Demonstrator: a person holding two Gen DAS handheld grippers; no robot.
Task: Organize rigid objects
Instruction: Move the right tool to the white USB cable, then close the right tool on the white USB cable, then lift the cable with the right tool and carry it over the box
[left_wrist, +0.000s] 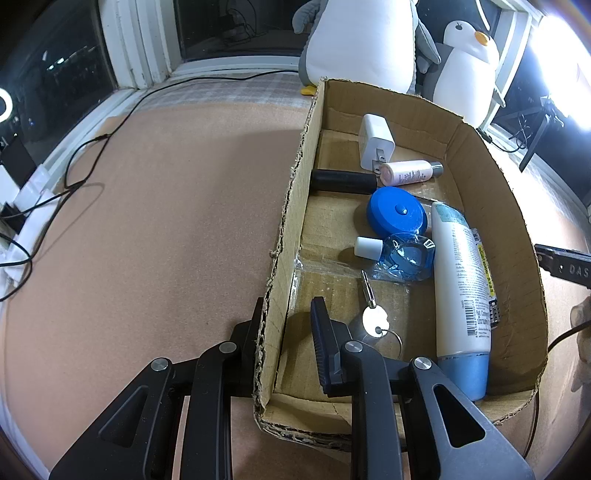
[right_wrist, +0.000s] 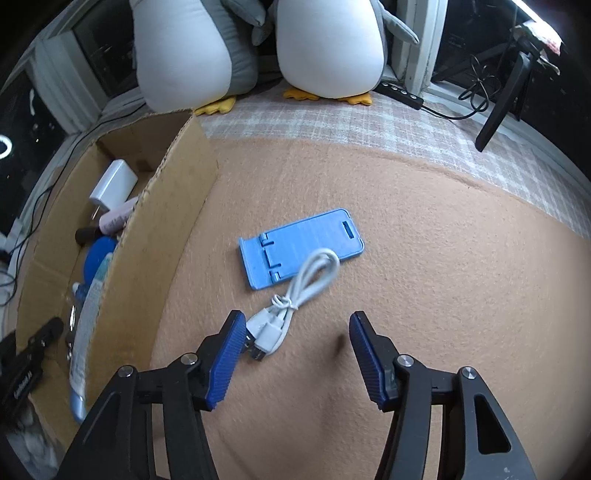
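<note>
Left gripper (left_wrist: 286, 325) seemingly clamps cardboard box (left_wrist: 295, 206) wall; right gripper (right_wrist: 297, 343) half-open over tan felt (right_wrist: 424, 277)

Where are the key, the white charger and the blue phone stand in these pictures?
key (left_wrist: 373, 318): left wrist view, on its round silver head.
white charger (left_wrist: 376, 138): left wrist view, on its flat side.
blue phone stand (right_wrist: 317, 236): right wrist view, on its flat plate.

One box (left_wrist: 480, 173) holds seven things: one charger (left_wrist: 376, 138), one small pink bottle (left_wrist: 408, 172), one black cylinder (left_wrist: 343, 181), one blue disc (left_wrist: 397, 214), one blue glass bottle (left_wrist: 400, 254), one key (left_wrist: 373, 314) and one tube (left_wrist: 461, 288). On the mat (right_wrist: 443, 277) lie one blue stand (right_wrist: 306, 240) and one white cable (right_wrist: 295, 291). Two plush penguins (right_wrist: 328, 48) sit behind.
</note>
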